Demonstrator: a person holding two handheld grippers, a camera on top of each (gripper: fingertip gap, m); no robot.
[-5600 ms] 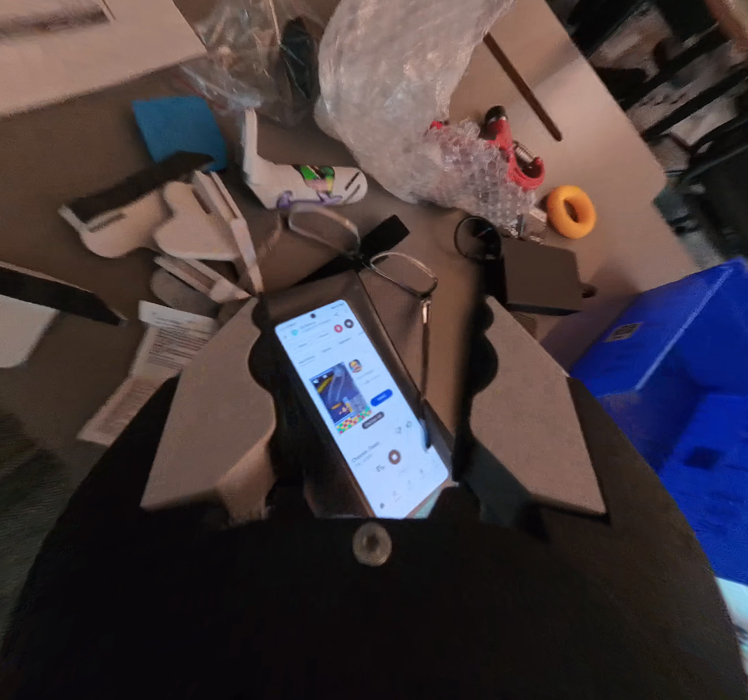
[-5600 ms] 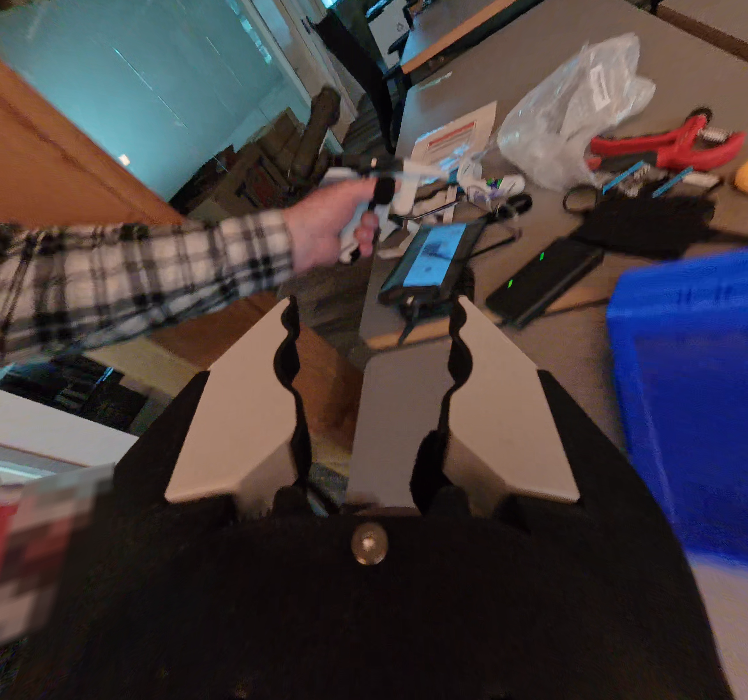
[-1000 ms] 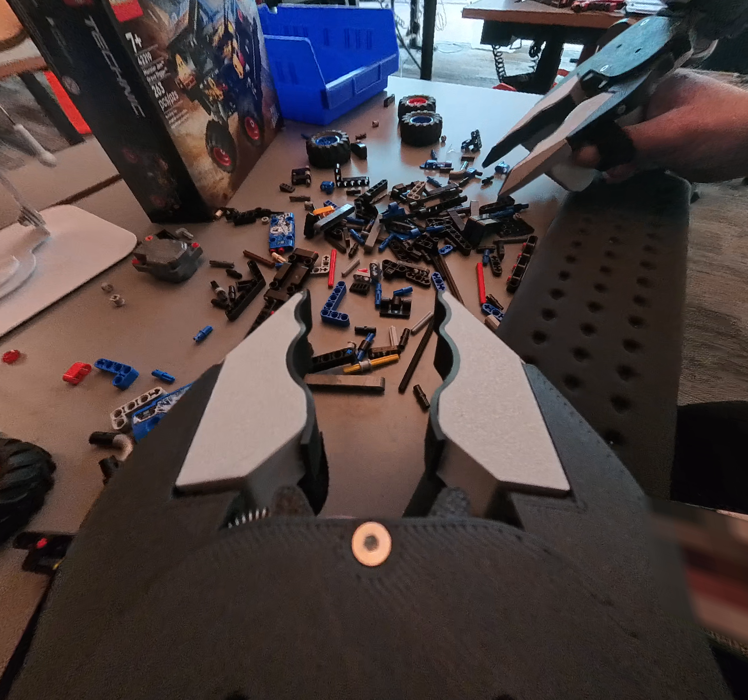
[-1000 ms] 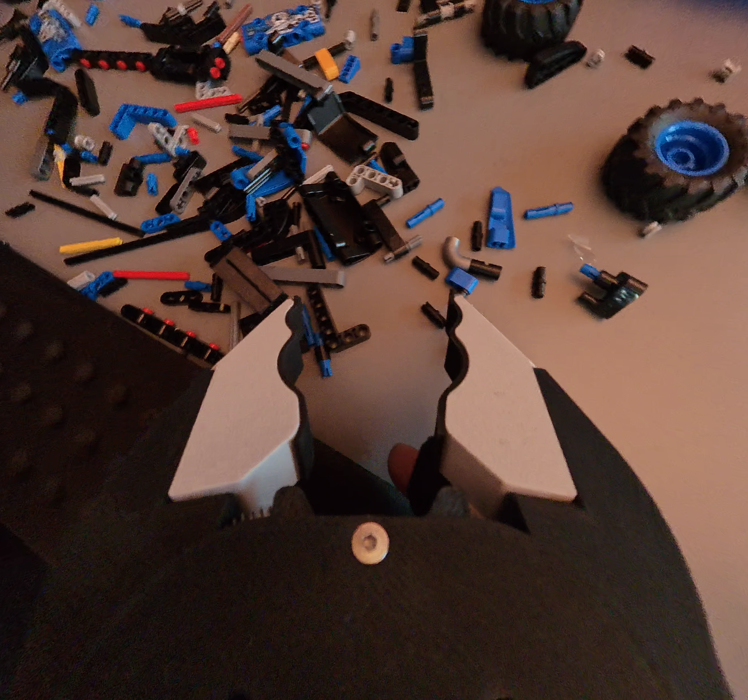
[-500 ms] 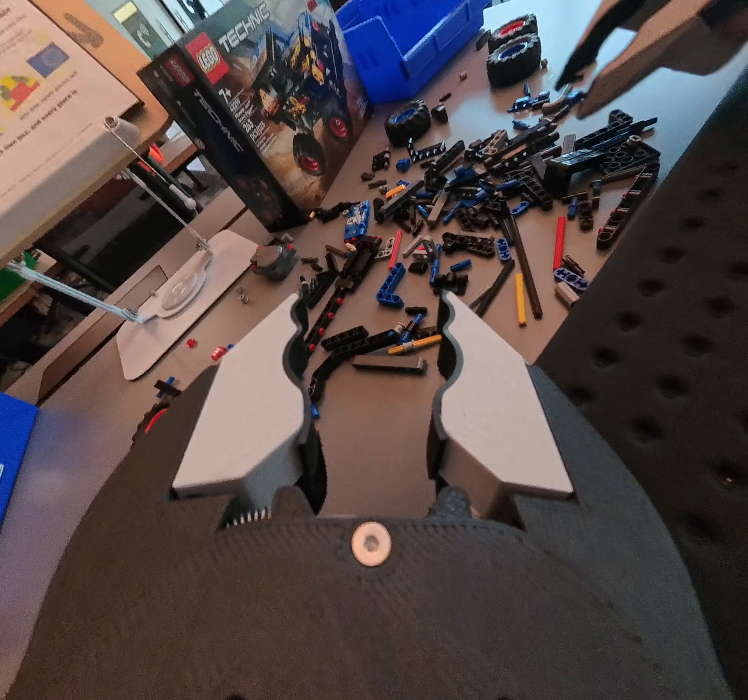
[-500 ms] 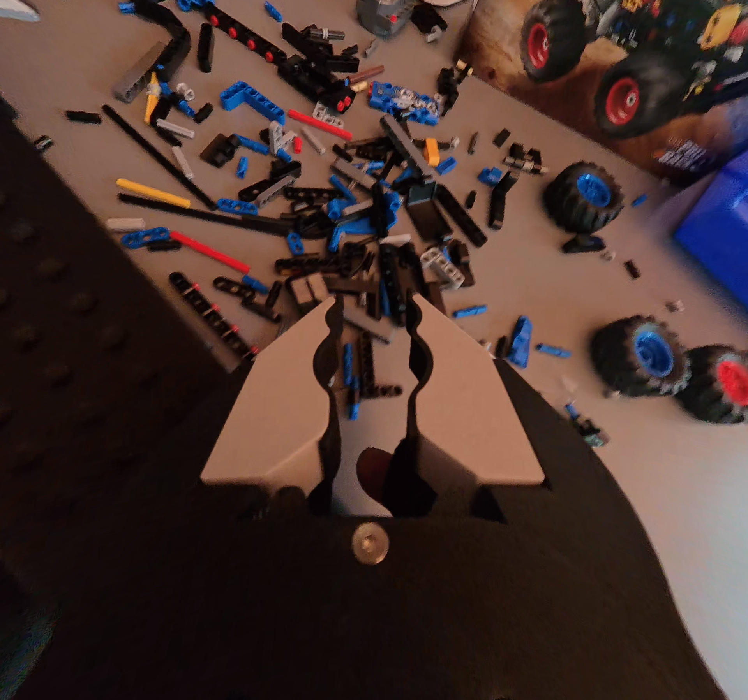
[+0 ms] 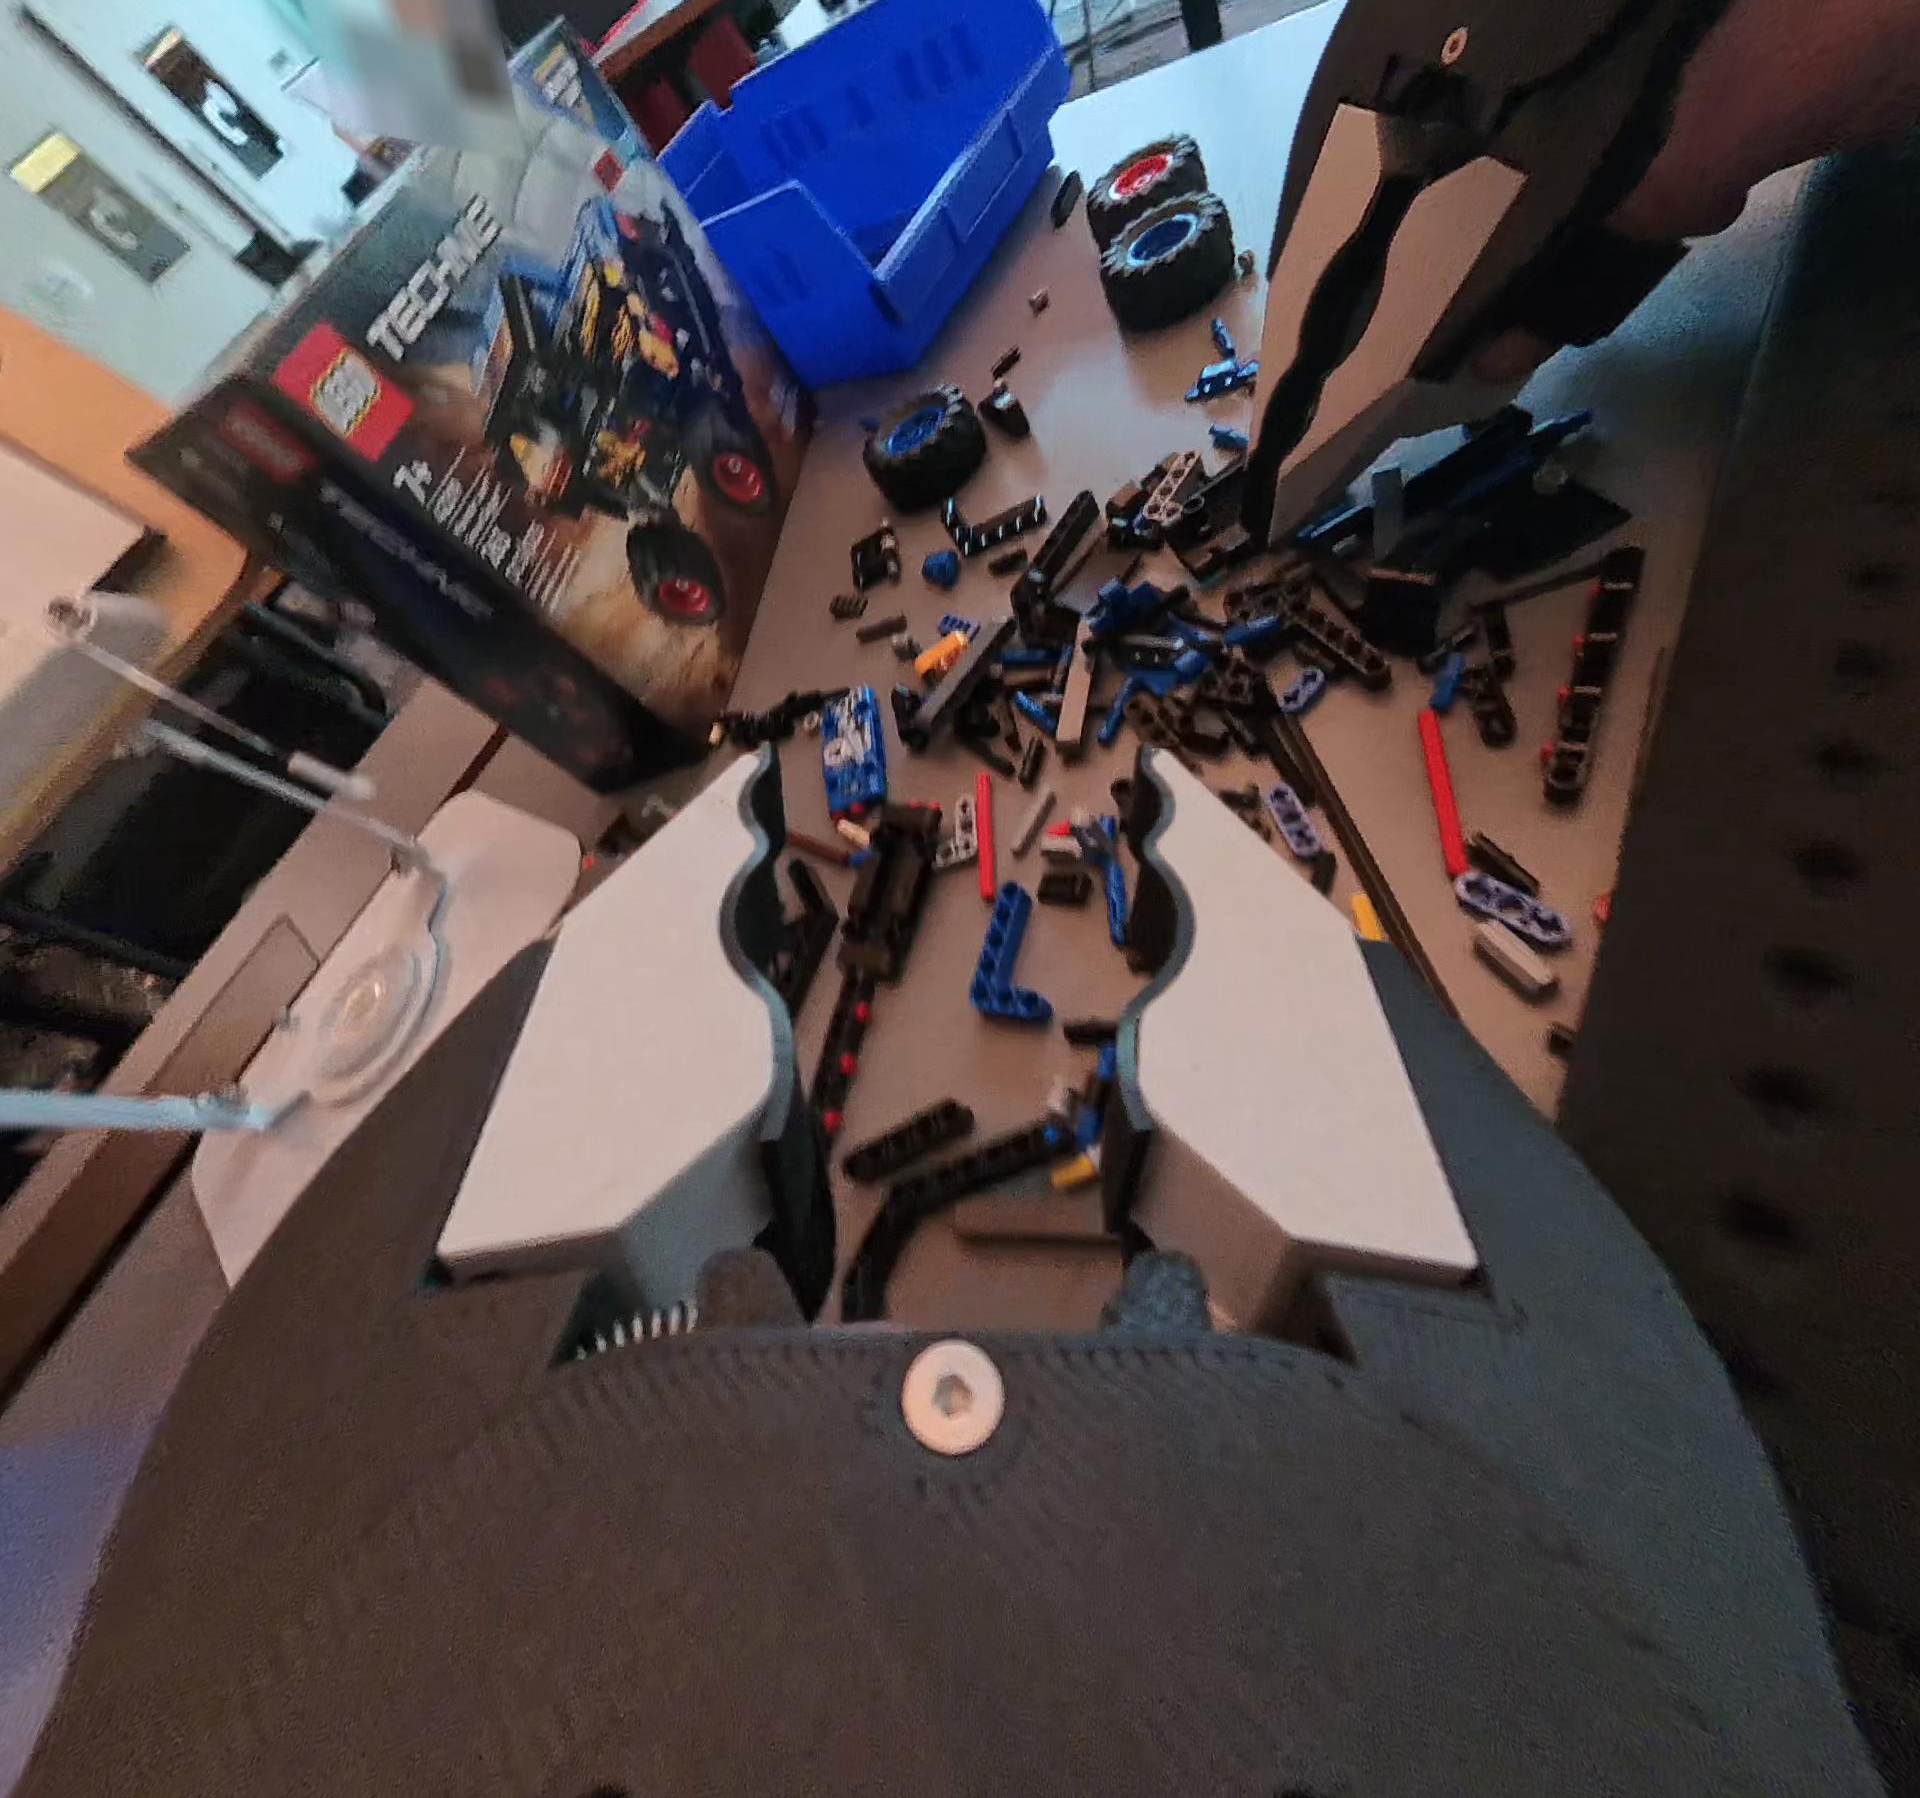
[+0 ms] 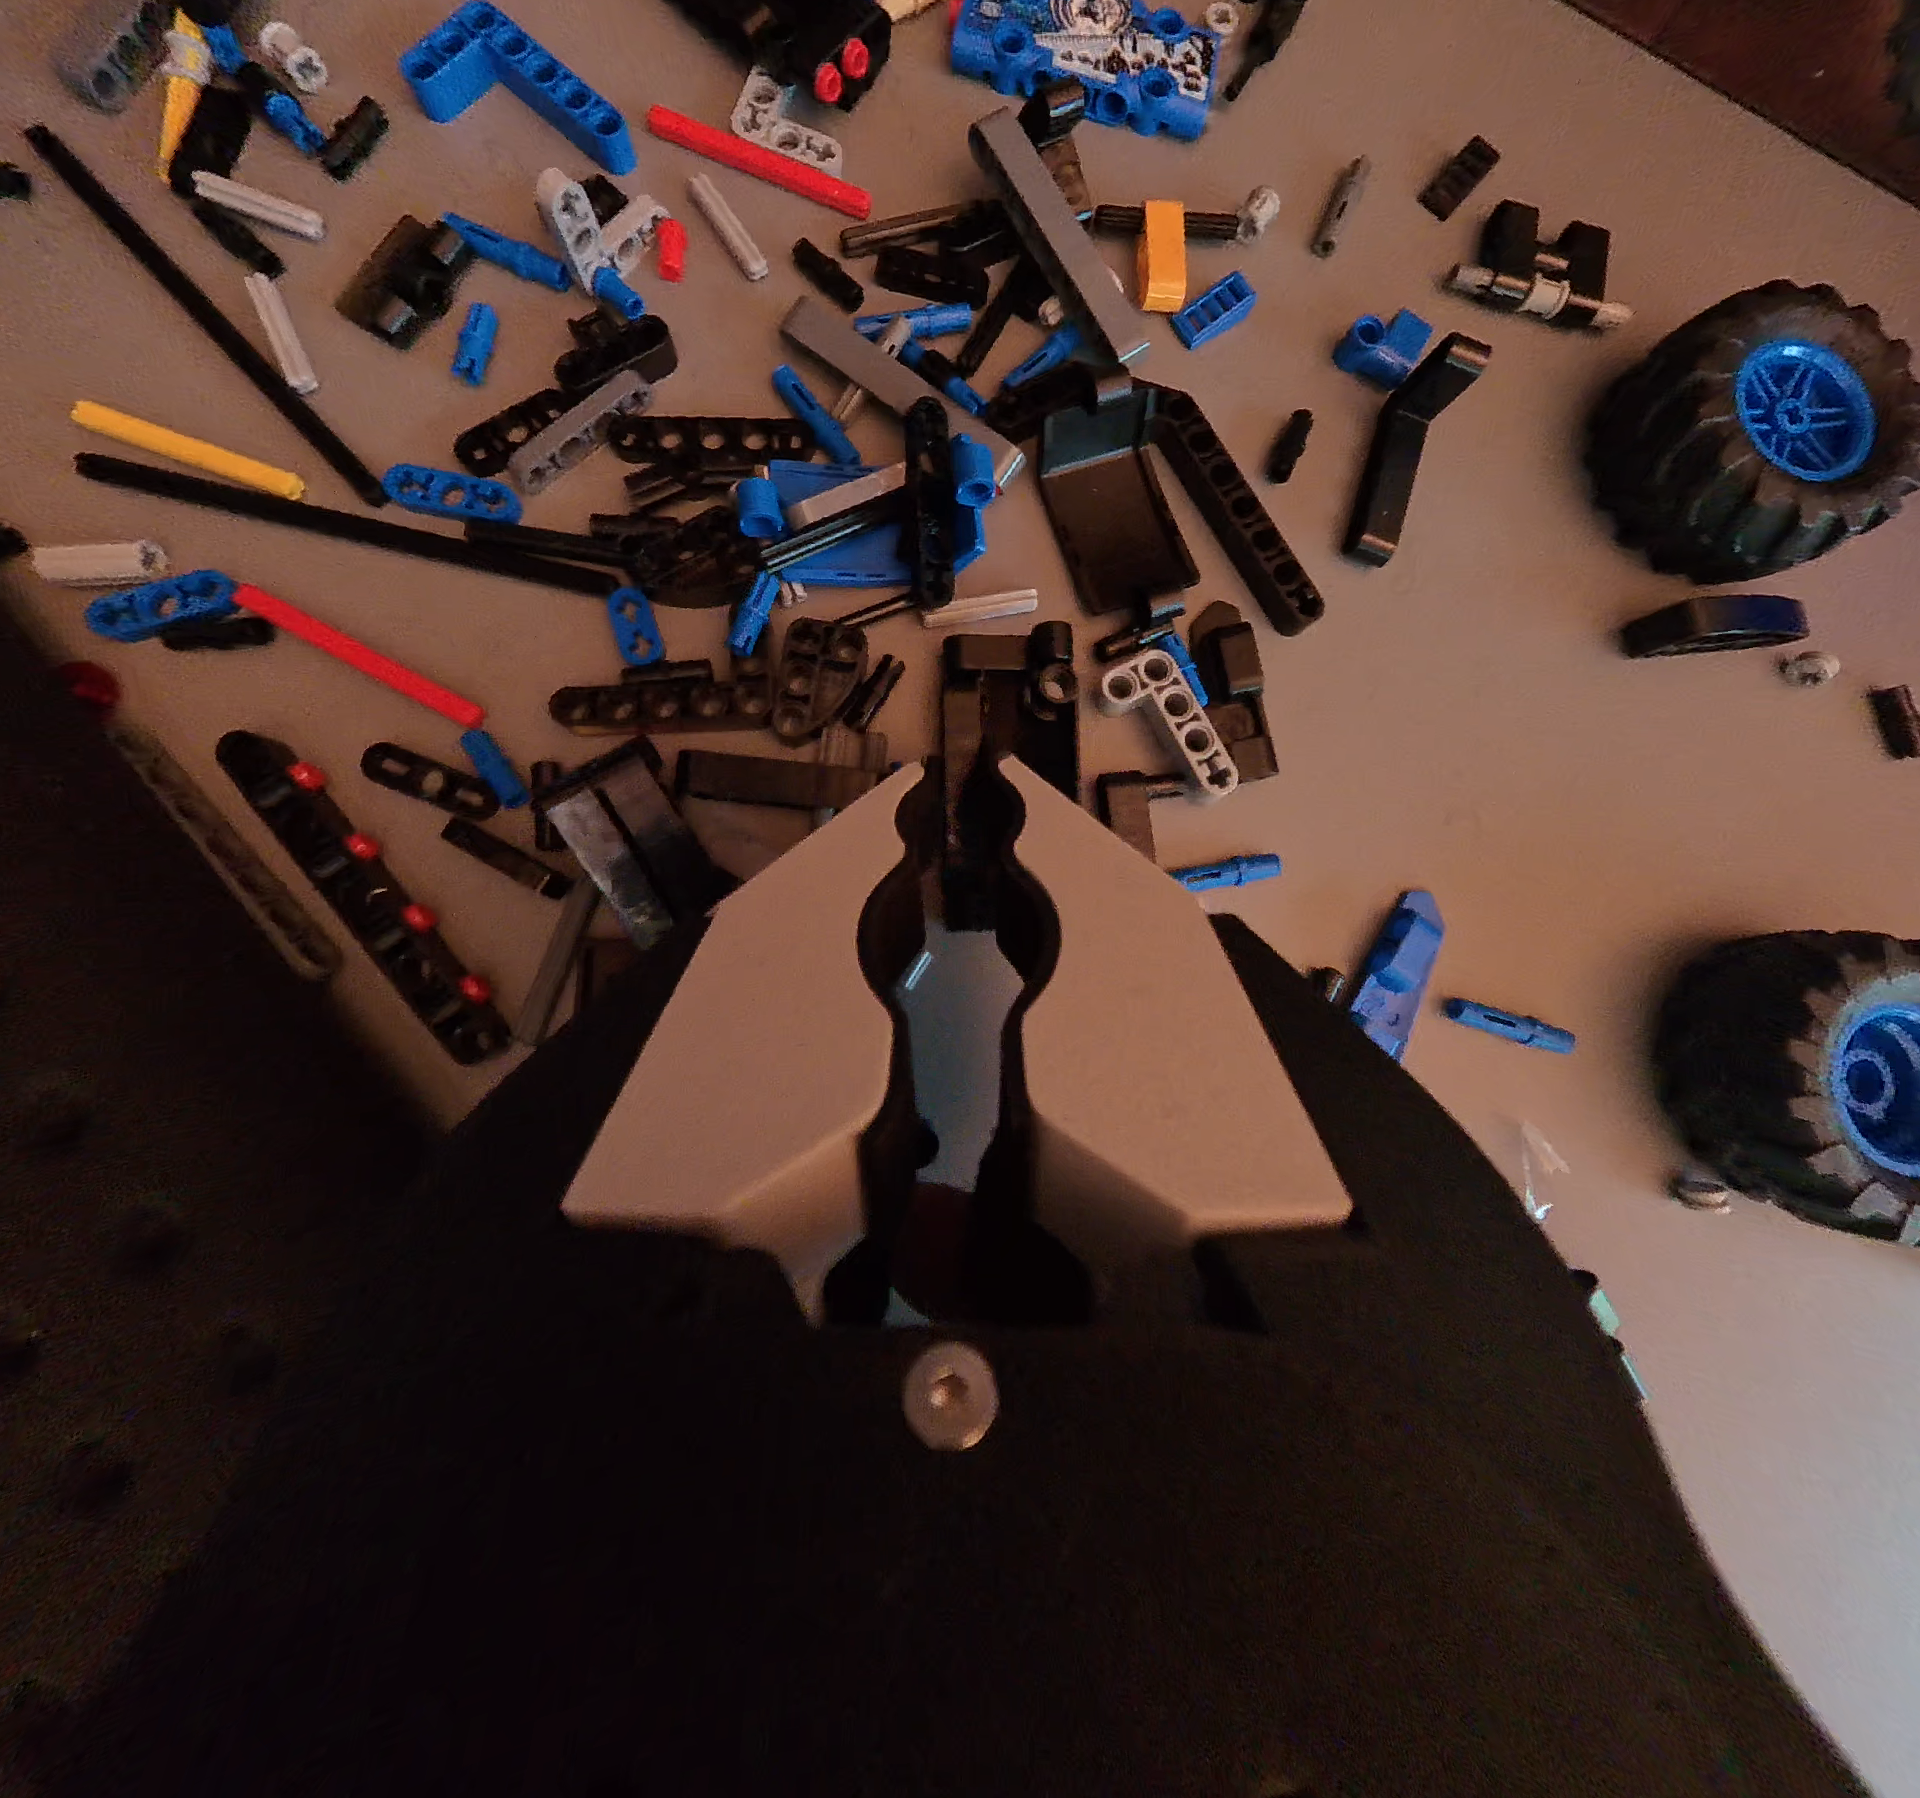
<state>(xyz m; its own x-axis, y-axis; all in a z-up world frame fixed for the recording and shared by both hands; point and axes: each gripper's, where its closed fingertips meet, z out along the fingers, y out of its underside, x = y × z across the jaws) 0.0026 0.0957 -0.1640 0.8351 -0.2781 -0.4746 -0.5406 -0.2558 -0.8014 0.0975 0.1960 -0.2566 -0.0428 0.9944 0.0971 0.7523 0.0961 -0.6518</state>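
Several small black, blue, red and grey building parts lie scattered on the grey table [image 7: 1122,377]. My left gripper [image 7: 956,761] is open and empty, low over the pile, with a blue L-shaped beam [image 7: 1008,969] lying between its fingers. My right gripper [image 8: 964,769] points down into the pile and is shut on a black beam [image 8: 971,709] at its fingertips. A white L-shaped part [image 8: 1174,709] lies just right of it. The right gripper also shows in the left wrist view [image 7: 1262,522], held by a hand at the upper right.
A toy set box with a truck picture [image 7: 499,460] stands at the left, a blue bin [image 7: 883,179] behind it. Black wheels with blue hubs [image 8: 1766,429] [image 8: 1818,1083] lie at the right. A dark perforated mat [image 7: 1766,813] borders the pile. A clear stand [image 7: 343,1000] sits near left. Left tips to right tips: about 15 cm.
My right gripper has dropped into the pile and its fingers have closed on the black beam. My left gripper has moved forward over the parts, still open.
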